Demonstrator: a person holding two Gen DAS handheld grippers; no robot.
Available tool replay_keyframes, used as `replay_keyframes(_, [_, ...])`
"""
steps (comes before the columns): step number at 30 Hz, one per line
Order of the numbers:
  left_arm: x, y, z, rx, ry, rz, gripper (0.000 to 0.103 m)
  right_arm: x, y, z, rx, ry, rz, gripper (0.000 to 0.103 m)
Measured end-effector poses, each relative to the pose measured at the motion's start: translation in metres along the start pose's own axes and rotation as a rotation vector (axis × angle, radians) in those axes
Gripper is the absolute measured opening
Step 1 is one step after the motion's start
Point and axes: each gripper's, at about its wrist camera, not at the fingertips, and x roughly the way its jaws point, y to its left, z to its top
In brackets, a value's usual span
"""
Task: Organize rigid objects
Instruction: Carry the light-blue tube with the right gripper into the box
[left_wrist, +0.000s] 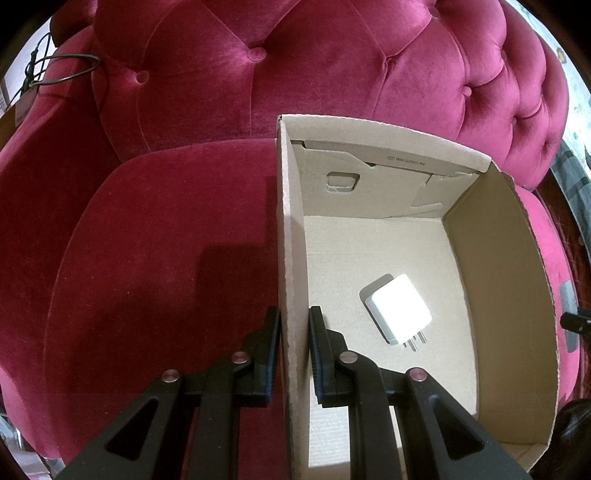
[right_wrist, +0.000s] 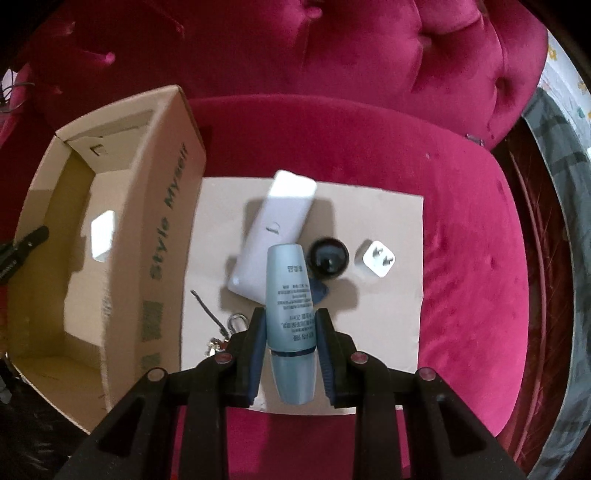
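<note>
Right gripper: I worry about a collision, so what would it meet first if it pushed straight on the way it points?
Probably the white remote lying just past the blue tube it grips, though depth is unclear.

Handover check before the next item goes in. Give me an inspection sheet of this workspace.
Surface: red velvet sofa seat, with a cardboard sheet laid on it.
Job's things: open cardboard box holds one white charger; on the sheet lie a white flat device, black round object and second white plug.
Clutter: keys and small metal bits beside the box.
Grippers: left gripper clamps the box's side wall; right gripper holds a pale blue tube.
Cables: black cable on the sofa arm.
Surroundings: tufted backrest; patterned floor at right.
</note>
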Motion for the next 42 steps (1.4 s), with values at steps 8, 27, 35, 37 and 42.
replay_keyframes(8, [-0.001, -0.002, 0.001, 0.006, 0.007, 0.011, 0.016, -0.023, 0.025, 0.016, -0.031, -0.03, 0.012, 0.028])
replay_keyframes(27, [-0.001, 0.002, 0.005, -0.013, 0.033, 0.004, 0.016, -0.053, 0.09, 0.042, -0.114, -0.063, 0.087, 0.028])
replay_keyframes(35, [-0.004, 0.002, 0.007, -0.004, 0.055, 0.006, 0.016, -0.051, 0.125, 0.046, -0.166, -0.06, 0.126, 0.028])
replay_keyframes(37, [-0.005, 0.003, 0.007, -0.004, 0.059, 0.003, 0.016, -0.048, 0.132, 0.046, -0.178, -0.058, 0.132, 0.028])
replay_keyframes(42, [-0.003, 0.004, 0.009, -0.004, 0.068, -0.002, 0.016, -0.038, 0.149, 0.045, -0.192, -0.046, 0.152, 0.028])
